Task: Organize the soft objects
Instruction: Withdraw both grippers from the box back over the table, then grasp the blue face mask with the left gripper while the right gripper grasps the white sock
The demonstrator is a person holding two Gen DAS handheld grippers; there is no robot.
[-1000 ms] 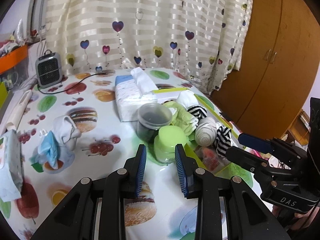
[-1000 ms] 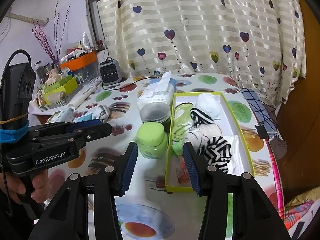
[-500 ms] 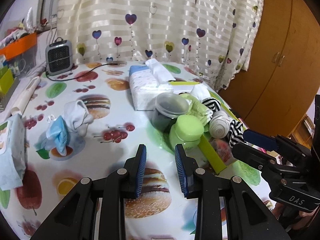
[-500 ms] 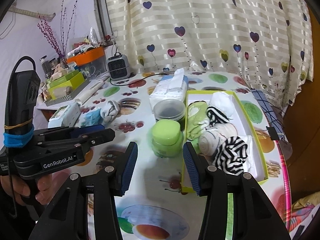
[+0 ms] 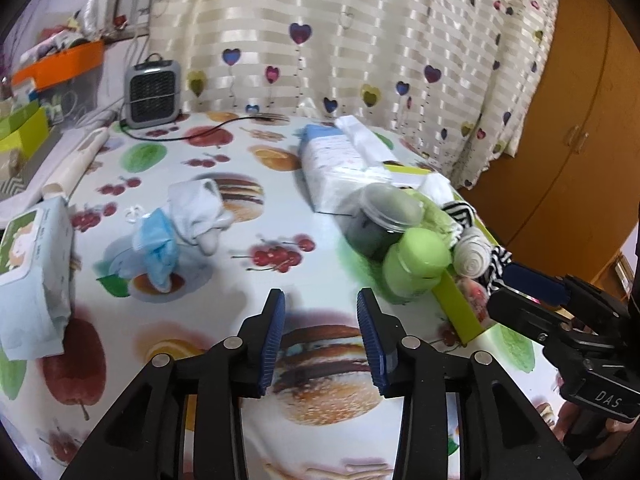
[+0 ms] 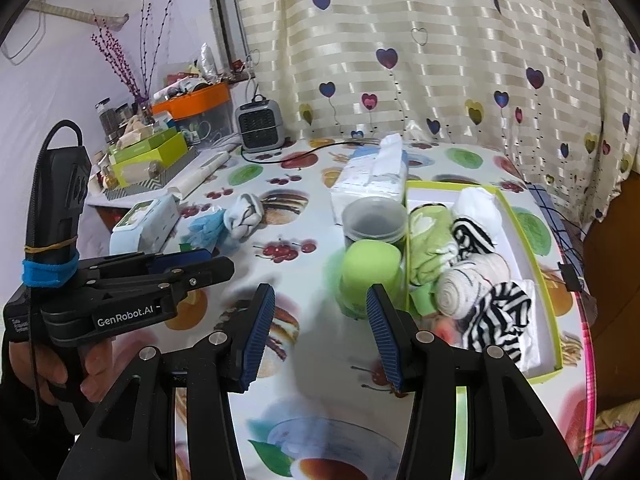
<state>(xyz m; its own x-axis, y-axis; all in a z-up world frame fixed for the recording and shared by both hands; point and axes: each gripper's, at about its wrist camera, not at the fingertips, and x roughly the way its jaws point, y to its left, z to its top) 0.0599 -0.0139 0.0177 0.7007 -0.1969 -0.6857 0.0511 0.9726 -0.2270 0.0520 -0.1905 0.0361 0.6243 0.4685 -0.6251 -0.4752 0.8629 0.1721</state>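
Nearest to me, my left tongs point(image 5: 320, 320) hang over the printed table point(image 5: 280, 152) with nothing between the blue pads; the jaws have just been widening, and I read that as getting ready for a pick. My right tongs point(image 6: 320, 320) are likewise spread and empty, near the green jar point(image 6: 370, 268). Further out on the left lie the loose soft things: a white sock point(image 5: 198, 212) bunched up and touching a blue face mask point(image 5: 156, 250), both flat on the table and well apart from the box. To the right, the green-rimmed box point(image 6: 536, 248) already holds rolled socks. For this step, I judge it best to bring the left tongs down over the thick bunched part of the sock, straddle it with both pads before squeezing, and keep clear of the mask so it does not come along. The wipes pack point(image 5: 32, 276) at the left edge should stay untouched
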